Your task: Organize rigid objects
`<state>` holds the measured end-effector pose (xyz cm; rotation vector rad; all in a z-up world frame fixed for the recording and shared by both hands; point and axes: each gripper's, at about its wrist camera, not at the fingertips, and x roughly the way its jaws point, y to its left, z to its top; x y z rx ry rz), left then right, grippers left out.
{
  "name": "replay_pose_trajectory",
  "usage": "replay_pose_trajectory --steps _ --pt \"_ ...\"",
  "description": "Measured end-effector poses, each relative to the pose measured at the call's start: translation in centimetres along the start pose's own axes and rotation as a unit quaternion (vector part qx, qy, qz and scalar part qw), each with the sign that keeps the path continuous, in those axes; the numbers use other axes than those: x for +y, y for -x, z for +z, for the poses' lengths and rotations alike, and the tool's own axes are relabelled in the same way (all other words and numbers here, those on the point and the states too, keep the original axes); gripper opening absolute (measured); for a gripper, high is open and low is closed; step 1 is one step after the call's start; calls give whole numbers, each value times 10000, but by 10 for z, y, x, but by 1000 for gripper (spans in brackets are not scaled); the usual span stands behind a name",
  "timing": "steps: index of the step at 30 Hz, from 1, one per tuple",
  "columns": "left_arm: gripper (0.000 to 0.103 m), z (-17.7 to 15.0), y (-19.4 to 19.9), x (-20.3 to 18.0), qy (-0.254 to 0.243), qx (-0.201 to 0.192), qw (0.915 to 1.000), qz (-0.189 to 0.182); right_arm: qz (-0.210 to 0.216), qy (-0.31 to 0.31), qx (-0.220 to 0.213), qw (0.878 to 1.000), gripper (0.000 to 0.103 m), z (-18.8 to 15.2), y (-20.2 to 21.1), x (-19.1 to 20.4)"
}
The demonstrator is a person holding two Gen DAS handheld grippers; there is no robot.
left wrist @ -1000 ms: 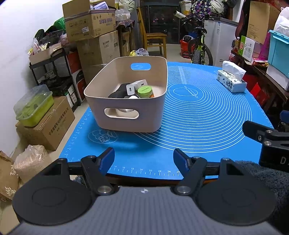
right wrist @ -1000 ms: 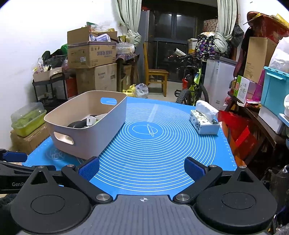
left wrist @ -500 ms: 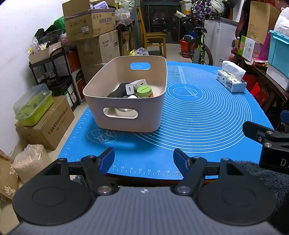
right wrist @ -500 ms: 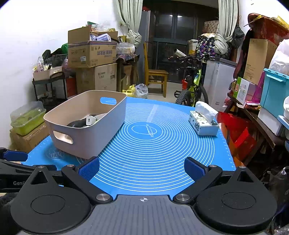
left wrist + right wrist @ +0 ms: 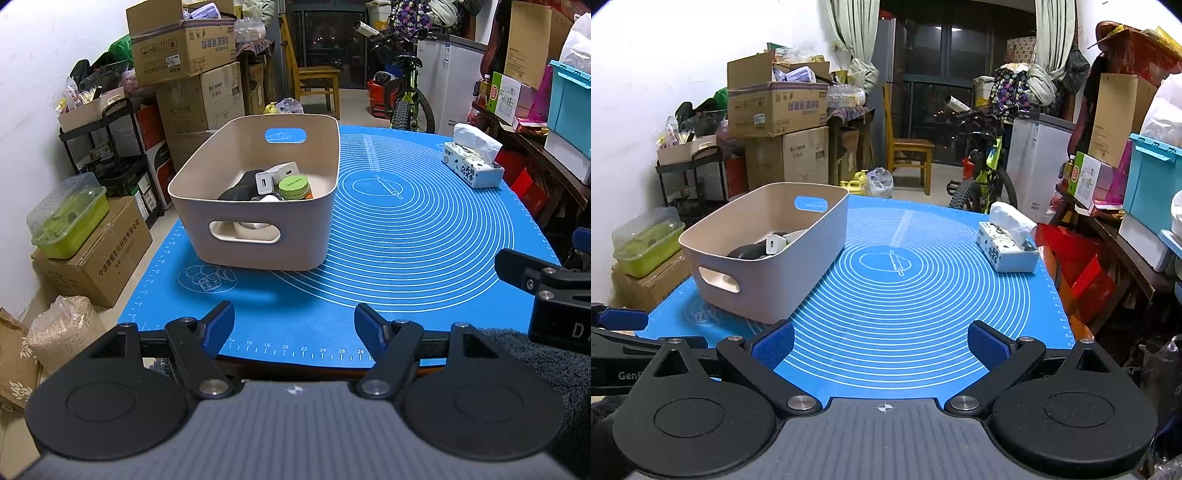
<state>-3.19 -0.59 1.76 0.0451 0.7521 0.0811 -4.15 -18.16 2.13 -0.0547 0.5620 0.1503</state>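
Observation:
A beige plastic bin (image 5: pixel 317 236) (image 5: pixel 798 273) with cut-out handles stands on the left part of the blue mat (image 5: pixel 424 251) (image 5: pixel 916 295). Inside it lie a white charger (image 5: pixel 264 182) (image 5: pixel 774 243), a green-lidded jar (image 5: pixel 293 184), a black object (image 5: pixel 240 190) and other small items, partly hidden by the wall. My left gripper (image 5: pixel 294 326) hovers open at the mat's near edge, short of the bin, nothing between its blue pads. My right gripper (image 5: pixel 881 341) is open too, over the near edge to the bin's right, and holds nothing.
A tissue box (image 5: pixel 472 168) (image 5: pixel 1006 245) sits at the mat's far right. Cardboard boxes (image 5: pixel 184 40), a black shelf cart (image 5: pixel 110 147) and a green-lidded container (image 5: pixel 70 218) crowd the left side. A bicycle (image 5: pixel 982 170), a wooden chair (image 5: pixel 908 151) and shelves stand behind and right.

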Motion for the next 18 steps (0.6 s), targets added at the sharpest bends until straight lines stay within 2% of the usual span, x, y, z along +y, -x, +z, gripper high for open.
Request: replay_pose_trajectory --steps 18 --pt "72 1 -2 -4 8 49 10000 -17 12 -38 14 10000 100 0 -4 -3"
